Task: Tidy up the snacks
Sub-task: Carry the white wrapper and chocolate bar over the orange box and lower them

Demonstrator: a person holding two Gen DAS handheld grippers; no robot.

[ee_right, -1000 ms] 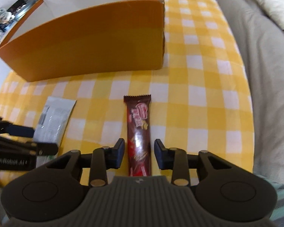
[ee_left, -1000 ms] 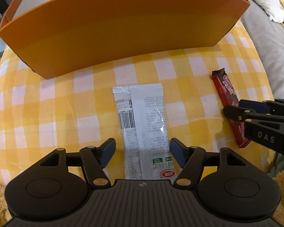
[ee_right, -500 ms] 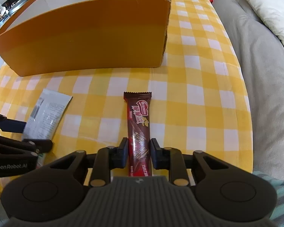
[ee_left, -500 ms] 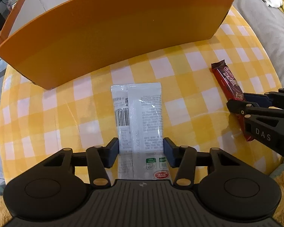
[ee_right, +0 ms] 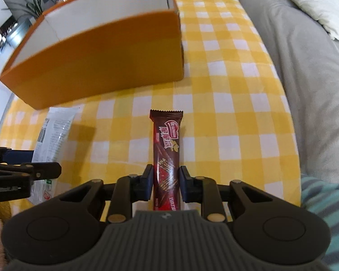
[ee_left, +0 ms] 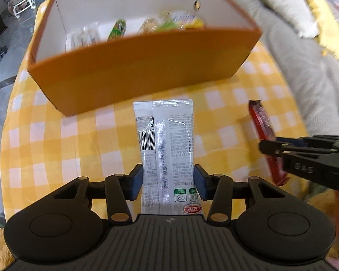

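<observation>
Both packets gripped, orange box straight ahead

The left tongs [ee_left: 168, 184], which have just been closing, pinch the white sachet [ee_left: 167, 140] near its close end; the right tongs [ee_right: 166, 184] pinch the brown chocolate bar [ee_right: 167, 149]. Both long axes point at the orange box [ee_left: 135, 76] standing beyond them on the checked worktop [ee_right: 226, 117], nearer the left.

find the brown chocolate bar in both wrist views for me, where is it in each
Left wrist view: the chocolate bar is at the right edge, slanted, its near end in the right claw.
Right wrist view: the same bar is at centre, pointing straight away, clamped near its lower end by that claw.
Shared landmark: the orange box stands beyond the bar on the yellow checked cloth in both views.
</observation>
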